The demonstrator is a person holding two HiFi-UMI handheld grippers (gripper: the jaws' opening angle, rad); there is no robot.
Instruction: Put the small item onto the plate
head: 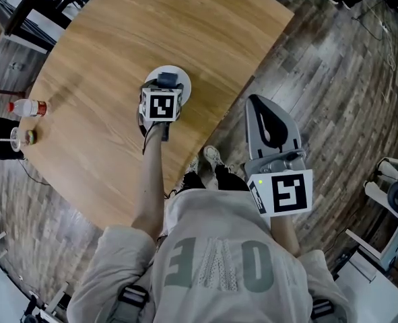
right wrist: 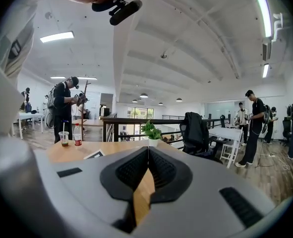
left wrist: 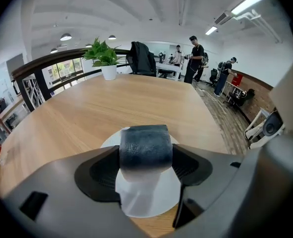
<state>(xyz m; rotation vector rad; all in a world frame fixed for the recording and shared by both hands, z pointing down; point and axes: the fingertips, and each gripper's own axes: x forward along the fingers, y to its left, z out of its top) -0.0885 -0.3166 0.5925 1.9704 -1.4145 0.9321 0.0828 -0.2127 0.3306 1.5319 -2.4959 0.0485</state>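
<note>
Leathery small item point(left wrist: 146, 148), smooth plate point(left wrist: 151, 198), wooden table point(left wrist: 111, 103)

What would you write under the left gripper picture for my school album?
The left gripper holds a small dark bundle over a white plate on a wooden table.

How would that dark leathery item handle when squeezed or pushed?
Probably soft: the dark leathery item has rounded, grained sides between the jaws of the left hand-held gripper. Its blocky shape suggests it won't roll on the white plate.
</note>
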